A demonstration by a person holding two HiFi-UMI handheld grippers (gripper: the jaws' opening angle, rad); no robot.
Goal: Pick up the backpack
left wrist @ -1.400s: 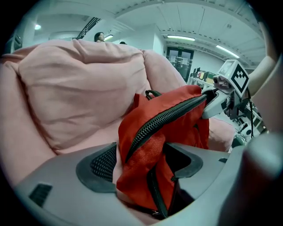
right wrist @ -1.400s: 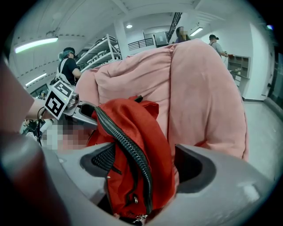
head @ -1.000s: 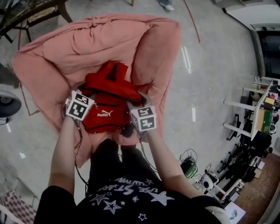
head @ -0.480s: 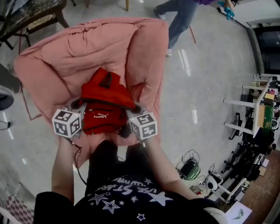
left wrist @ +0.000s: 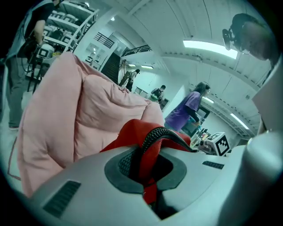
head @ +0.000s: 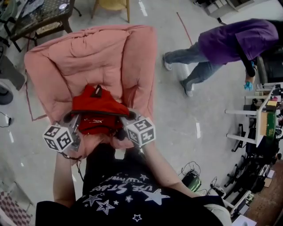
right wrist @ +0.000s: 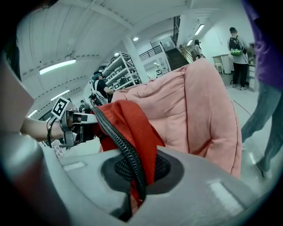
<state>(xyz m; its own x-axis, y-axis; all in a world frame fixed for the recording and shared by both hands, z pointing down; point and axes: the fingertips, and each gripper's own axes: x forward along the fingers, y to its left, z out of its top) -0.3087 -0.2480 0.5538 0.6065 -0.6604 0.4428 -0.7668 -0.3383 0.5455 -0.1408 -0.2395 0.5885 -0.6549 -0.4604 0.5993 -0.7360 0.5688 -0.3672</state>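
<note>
A red backpack (head: pixel 98 111) with black zip edging hangs between my two grippers, lifted just above the seat of a pink armchair (head: pixel 93 57). My left gripper (head: pixel 73 118) is shut on the backpack's left edge; in the left gripper view red fabric and the black zip (left wrist: pixel 152 140) are pinched between the grey pads. My right gripper (head: pixel 128 115) is shut on the right edge, and in the right gripper view the zip (right wrist: pixel 126 150) runs down through its closed pads. Both pairs of jaws have just closed on the fabric.
A person in a purple top (head: pixel 230 44) walks across the floor at the right. A dark table (head: pixel 37 15) and a wooden chair (head: pixel 112 5) stand behind the armchair. Shelving and equipment (head: pixel 261 119) line the right edge; cables and gear (head: pixel 192 170) lie near my feet.
Both grippers have shut on the backpack's sides and raised it off the armchair seat toward me. The person in purple has walked into view at the right.
</note>
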